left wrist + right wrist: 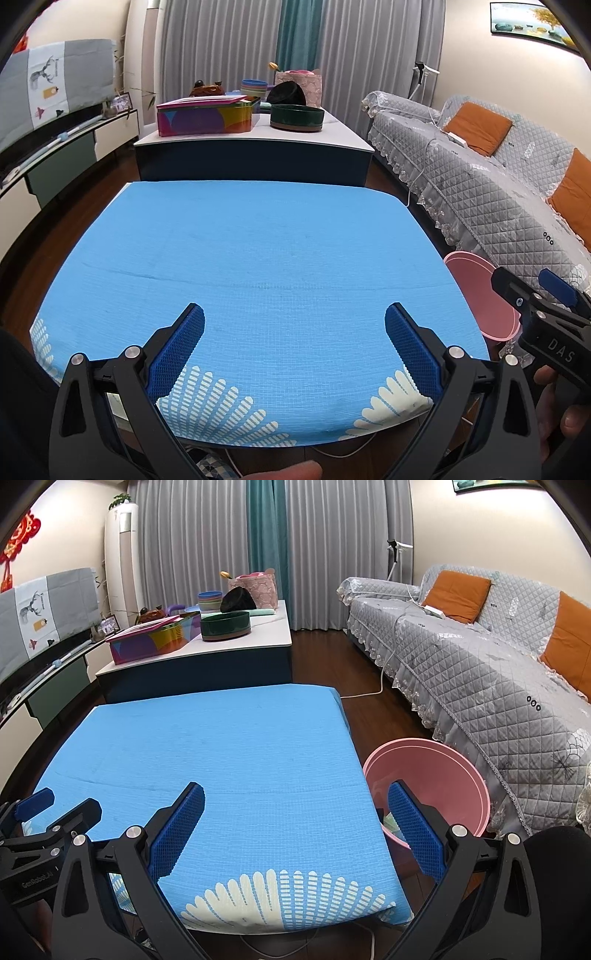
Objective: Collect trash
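Observation:
A pink bin [443,775] stands on the floor at the right edge of the blue-covered table [221,746]; a bit of pale trash shows inside it by my right finger. It also shows in the left wrist view [480,291]. My left gripper [294,332] is open and empty over the near part of the table [258,251]. My right gripper [295,812] is open and empty, spanning the table's right edge and the bin. No trash shows on the blue cover. Each gripper appears in the other's view: the right one [532,291] and the left one [55,808].
A second table [258,140] behind holds a colourful box [207,118], a dark green round tin [297,117], stacked bowls and a pink bag. A grey quilted sofa [480,657] with orange cushions runs along the right. A TV cabinet [55,147] is at left. A white cable [369,692] lies on the floor.

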{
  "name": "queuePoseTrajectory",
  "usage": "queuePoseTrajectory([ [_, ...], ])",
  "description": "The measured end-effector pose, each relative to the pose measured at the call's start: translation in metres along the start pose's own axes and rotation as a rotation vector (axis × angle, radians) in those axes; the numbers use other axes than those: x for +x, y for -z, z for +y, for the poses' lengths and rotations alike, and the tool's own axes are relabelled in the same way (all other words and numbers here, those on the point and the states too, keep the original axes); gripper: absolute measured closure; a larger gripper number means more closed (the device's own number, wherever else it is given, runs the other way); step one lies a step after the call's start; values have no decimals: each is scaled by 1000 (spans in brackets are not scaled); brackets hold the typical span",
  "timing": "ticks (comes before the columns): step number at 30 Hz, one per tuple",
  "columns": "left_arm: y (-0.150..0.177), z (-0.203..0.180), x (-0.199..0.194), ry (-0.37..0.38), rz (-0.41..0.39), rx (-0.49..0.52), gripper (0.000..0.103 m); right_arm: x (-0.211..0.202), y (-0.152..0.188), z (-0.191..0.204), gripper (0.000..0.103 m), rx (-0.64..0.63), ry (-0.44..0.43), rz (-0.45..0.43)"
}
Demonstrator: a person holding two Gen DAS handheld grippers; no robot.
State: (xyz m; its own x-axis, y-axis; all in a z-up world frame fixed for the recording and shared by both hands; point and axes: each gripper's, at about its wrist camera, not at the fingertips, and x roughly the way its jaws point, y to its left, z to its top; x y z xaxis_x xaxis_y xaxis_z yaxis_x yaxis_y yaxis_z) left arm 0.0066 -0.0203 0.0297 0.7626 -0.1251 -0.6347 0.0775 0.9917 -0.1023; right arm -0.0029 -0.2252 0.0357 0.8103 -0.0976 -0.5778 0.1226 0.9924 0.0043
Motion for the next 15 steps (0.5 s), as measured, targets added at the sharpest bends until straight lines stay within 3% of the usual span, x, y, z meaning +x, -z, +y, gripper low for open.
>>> queuePoseTrajectory([
  [15, 0, 0, 1, 6, 8, -10, 8, 1, 0, 0, 5, 0, 0, 1],
])
